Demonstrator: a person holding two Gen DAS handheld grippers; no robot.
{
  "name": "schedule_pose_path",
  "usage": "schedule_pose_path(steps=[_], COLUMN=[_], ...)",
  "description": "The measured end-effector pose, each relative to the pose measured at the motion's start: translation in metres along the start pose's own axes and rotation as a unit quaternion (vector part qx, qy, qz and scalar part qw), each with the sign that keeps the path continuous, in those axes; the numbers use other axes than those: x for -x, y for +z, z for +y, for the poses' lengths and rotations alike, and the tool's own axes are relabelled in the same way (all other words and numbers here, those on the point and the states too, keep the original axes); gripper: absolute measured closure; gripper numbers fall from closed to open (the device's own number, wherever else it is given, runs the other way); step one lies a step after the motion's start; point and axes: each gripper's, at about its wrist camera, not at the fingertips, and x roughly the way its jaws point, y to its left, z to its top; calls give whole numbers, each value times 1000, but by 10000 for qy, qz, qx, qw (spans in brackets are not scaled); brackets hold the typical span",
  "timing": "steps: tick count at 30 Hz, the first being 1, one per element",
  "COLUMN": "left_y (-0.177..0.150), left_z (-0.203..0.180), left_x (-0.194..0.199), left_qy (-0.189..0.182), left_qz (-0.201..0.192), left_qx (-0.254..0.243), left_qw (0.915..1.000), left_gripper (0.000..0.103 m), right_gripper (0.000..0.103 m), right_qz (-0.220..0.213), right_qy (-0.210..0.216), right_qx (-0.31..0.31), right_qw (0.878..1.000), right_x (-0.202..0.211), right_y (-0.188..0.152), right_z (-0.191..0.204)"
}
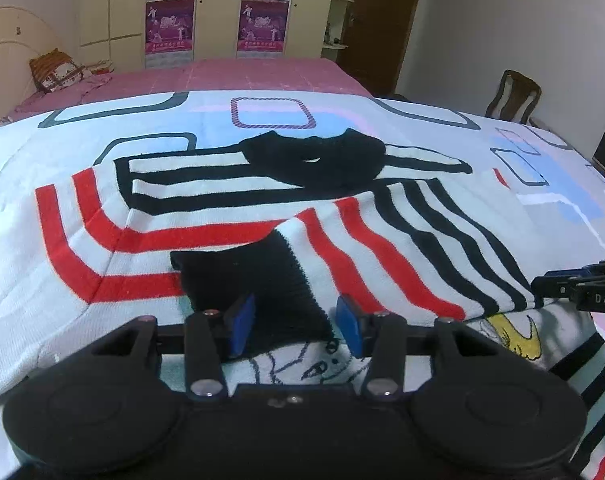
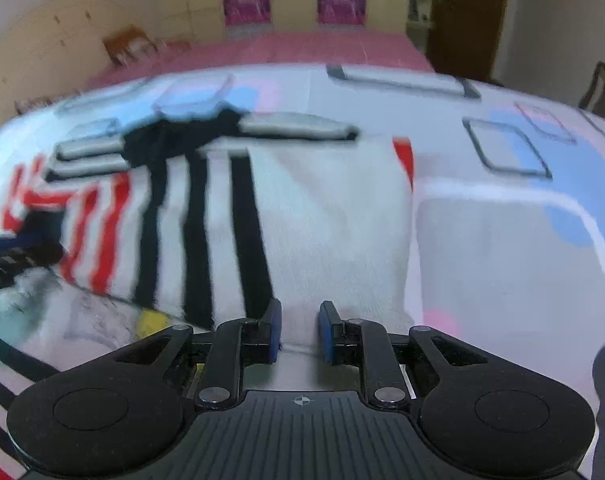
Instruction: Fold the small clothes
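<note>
Item: one small knit sweater (image 1: 230,200), white with red and black stripes and a black collar (image 1: 314,160), lying on a bed (image 1: 562,216) covered by a white sheet printed with grey, blue and pink rounded squares. One sleeve is folded inward across the body, its black cuff (image 1: 262,280) resting near the sweater's near edge; a cartoon print with a yellow patch (image 1: 518,336) shows on the fabric below the folded sleeve. Left gripper (image 1: 294,324): blue-padded fingers (image 1: 240,324) spread apart on either side of the black cuff, with a gap visible between pads and cloth, so nothing is pinched. Right gripper (image 2: 300,330): fingers (image 2: 274,328) drawn narrow at the sweater's white near edge, beside the black stripes; white knit shows in the gap between the pads, but whether they pinch the fabric cannot be told, the view being blurred. The right gripper's dark tips also enter the left wrist view at its right edge (image 1: 582,288), touching the striped sleeve's lower end. Background: pink bedspread (image 1: 262,76), patterned pillow (image 1: 58,72), cream headboard (image 1: 10,40), wardrobe with purple posters (image 1: 258,8), dark wooden chair (image 1: 514,96).
</note>
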Motion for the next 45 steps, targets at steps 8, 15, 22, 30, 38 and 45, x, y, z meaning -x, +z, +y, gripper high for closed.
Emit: schedule_pose_path(steps=[8,15,22,30,38,45], left_y=[-11,-61,-122,-137,-120,-58], left_z=[50,165,278,336,346,283], left_x=[52,115,182,187,183,158], left_qy=[434,1320,1992,1883,1396,617], left_qz=[-596,-698,-1332,-1863,-2320,-2255], left_qx=[749,2317,4379,5277,5367,4656], left_qw=[9945,9613,8665,8071,7991,8535], left_gripper=[8,37,48,56,98,98], right_gripper=[15,45,44,44,44,44], right_qz=[-690,-726,-575,-544,-602,-639], right_qy=[-41,274,467,451,278,200], right_qx=[-329,-495,-290,-148,-241,-542], right_qw=[9971,9958,9968,9974,9975,9963], right_x=[25,21,10,6,14,15], right_y=[5,13,24,27,30,27], right_z=[9,34,73,101,92,70])
